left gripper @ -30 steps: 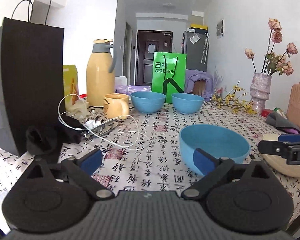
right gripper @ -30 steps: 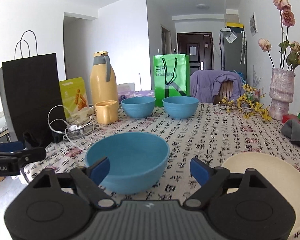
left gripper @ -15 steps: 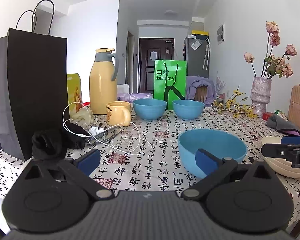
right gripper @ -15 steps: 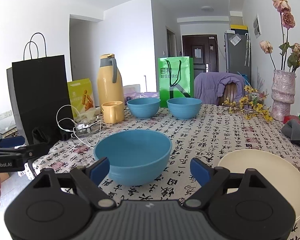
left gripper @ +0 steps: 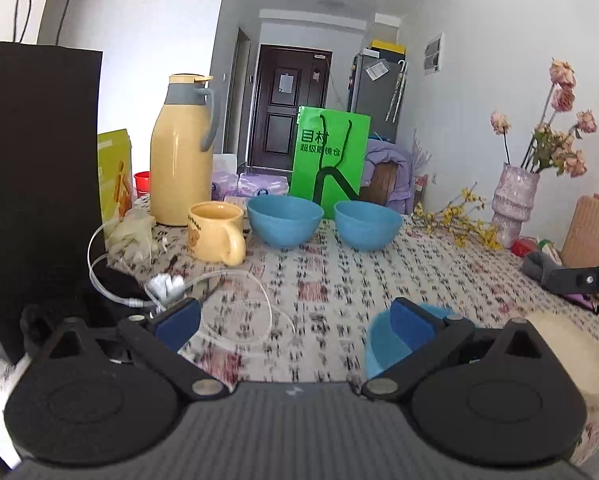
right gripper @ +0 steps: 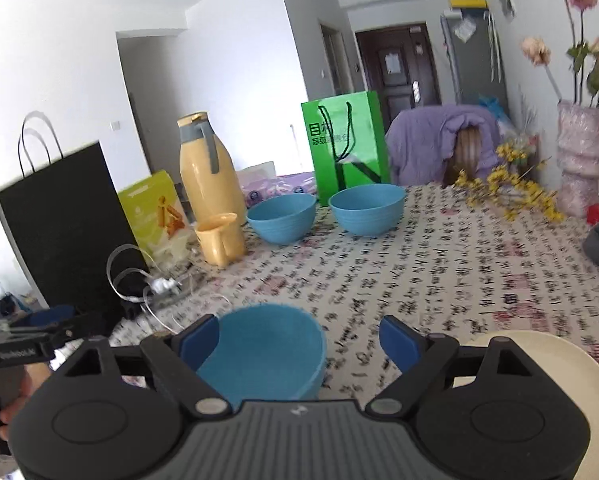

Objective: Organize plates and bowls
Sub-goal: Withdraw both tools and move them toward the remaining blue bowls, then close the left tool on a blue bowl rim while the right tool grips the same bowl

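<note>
The left tongs [left gripper: 295, 320] are wide open and hold nothing. The right tongs [right gripper: 299, 338] are wide open too, and they hold nothing. Both hang above the desk [right gripper: 439, 264], which has a cloth with black writing on it.

Just past the right tongs sits a blue bowl [right gripper: 267, 354]. It sits partly between the two blue pads, but they do not touch it. Beside it, on the right, is a cream plate [right gripper: 547, 364]. It lies low in the corner of the right view.

Far across the desk, two more blue bowls [right gripper: 323, 214] stand side by side. They are in front of a green bag [right gripper: 345, 144]. A yellow mug [left gripper: 215, 236] and a tall yellow jug [left gripper: 181, 152] stand to their left.

The job looks like it has hardly begun. The near bowl is still well apart from the other two, and nothing is stacked. The plate still waits as well.
</note>
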